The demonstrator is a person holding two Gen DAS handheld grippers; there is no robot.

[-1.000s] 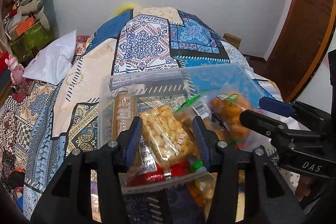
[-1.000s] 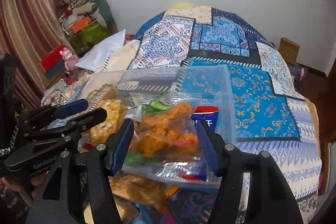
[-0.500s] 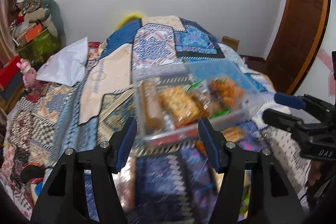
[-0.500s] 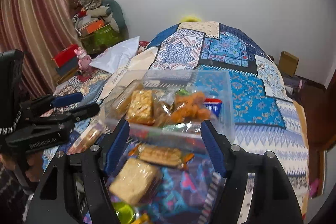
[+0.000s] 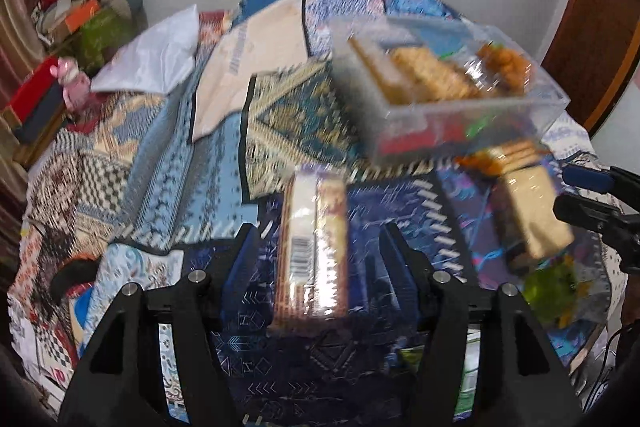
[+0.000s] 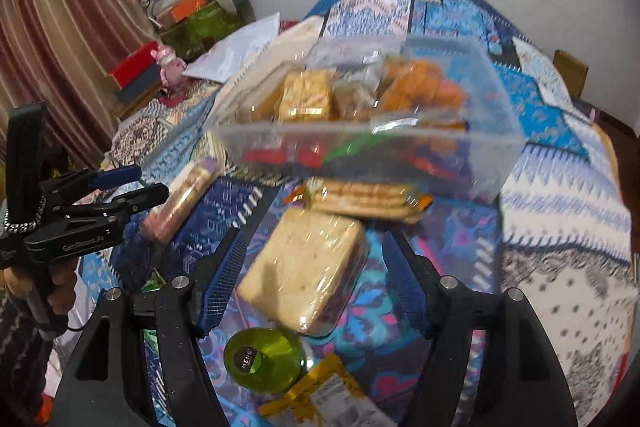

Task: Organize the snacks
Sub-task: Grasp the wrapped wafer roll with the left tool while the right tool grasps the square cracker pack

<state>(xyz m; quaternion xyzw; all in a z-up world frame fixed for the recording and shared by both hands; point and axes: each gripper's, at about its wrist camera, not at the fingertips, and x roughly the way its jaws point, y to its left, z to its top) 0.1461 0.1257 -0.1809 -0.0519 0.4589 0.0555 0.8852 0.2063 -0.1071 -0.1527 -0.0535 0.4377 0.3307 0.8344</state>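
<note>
A clear plastic box [image 5: 472, 105] [image 6: 360, 126] filled with snack packs rests on the patterned bedspread. Nearer to me, loose packs lie on the spread. My left gripper [image 5: 318, 259] [image 6: 150, 183] hangs over a long biscuit pack [image 5: 312, 251] [image 6: 180, 203]; its jaws are opening, and the pack lies between them with a gap on each side. My right gripper [image 6: 314, 279] [image 5: 564, 189] stands open astride a square cracker pack [image 6: 304, 267] [image 5: 532, 211], with its pads clear of the wrapper.
A flat biscuit pack [image 6: 364, 199] lies against the box's front. A green round tub [image 6: 264, 359] and a yellow-edged packet [image 6: 320, 399] sit under the right gripper. A white pillow [image 5: 152, 55] and a pink toy [image 5: 74, 83] are at the left, a wooden door [image 5: 600, 27] at the right.
Both grippers have let go of the snack bags in the box, widened, and drawn back and down. They now stand over loose packs on the bedspread in front of the box.
</note>
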